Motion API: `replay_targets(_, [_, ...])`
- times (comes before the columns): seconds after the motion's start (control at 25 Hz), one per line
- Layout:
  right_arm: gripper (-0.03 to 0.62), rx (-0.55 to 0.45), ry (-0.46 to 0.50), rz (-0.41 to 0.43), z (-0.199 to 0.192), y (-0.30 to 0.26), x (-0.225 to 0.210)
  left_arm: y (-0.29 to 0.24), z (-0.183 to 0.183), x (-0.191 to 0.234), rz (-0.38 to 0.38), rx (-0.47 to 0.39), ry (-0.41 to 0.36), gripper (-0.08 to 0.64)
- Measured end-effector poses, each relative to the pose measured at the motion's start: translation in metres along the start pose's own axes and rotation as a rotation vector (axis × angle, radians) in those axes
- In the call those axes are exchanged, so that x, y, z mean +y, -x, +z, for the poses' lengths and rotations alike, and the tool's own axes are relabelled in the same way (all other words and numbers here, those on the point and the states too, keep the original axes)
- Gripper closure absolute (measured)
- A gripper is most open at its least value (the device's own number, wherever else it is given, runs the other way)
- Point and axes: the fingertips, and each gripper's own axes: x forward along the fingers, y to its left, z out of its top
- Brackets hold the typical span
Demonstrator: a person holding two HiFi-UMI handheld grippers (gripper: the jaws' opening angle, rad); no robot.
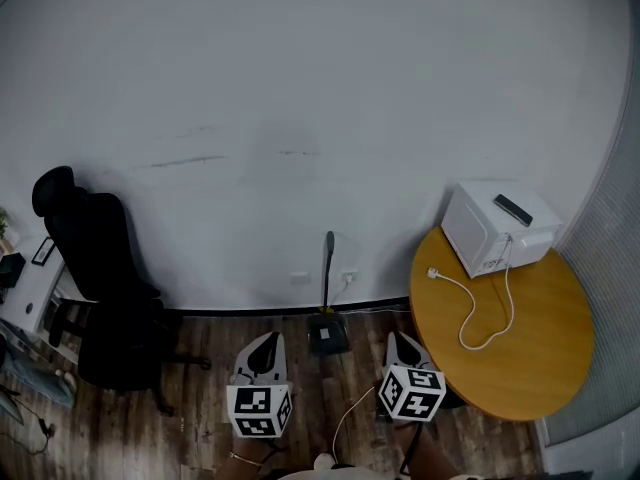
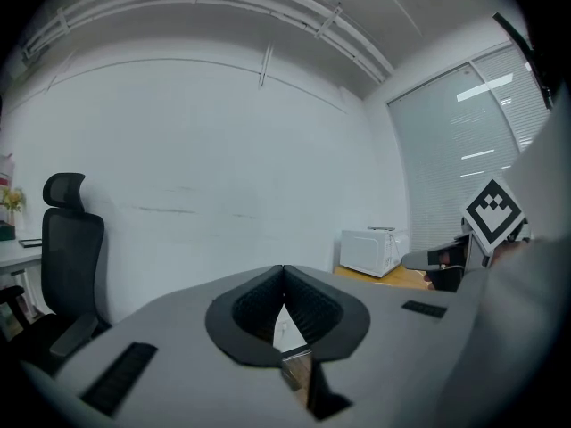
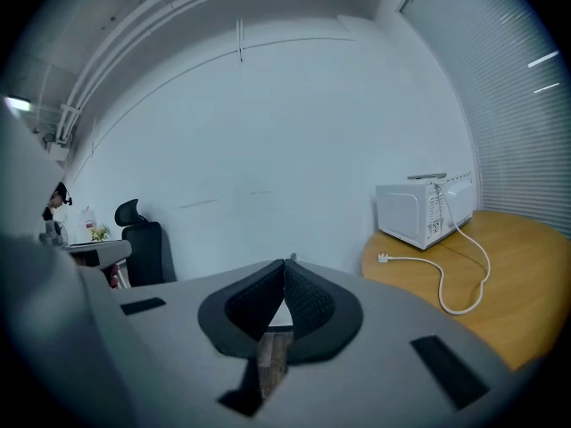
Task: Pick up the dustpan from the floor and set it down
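Observation:
The dark dustpan (image 1: 328, 336) rests on the wooden floor against the white wall, its long handle (image 1: 329, 258) standing upright. My left gripper (image 1: 267, 343) hovers just left of the pan and my right gripper (image 1: 399, 342) just right of it, both aimed at the wall and clear of the pan. In the left gripper view the left gripper (image 2: 284, 270) has its pads meeting at the tip, with nothing between them. The right gripper (image 3: 284, 262) is likewise shut and empty in the right gripper view.
A black office chair (image 1: 100, 278) stands at the left beside a desk (image 1: 20, 298). A round wooden table (image 1: 520, 368) at the right carries a white microwave (image 1: 495, 228) with a loose white cord (image 1: 480, 318). A thin cable (image 1: 350, 413) lies on the floor between the grippers.

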Motion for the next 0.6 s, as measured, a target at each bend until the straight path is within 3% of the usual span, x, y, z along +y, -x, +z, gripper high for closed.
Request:
replay_targets(0.36, [0.56,0.086,-0.034,0.02,-0.026,-0.042,-0.008,-0.034,-0.018,0.013,0.04,0.06,0.005,0.543])
replay_targets(0.6, [0.56,0.087,-0.02,-0.001,-0.018,-0.078,-0.016,-0.074,-0.021,0.025,0.029,0.049,0.02,0.543])
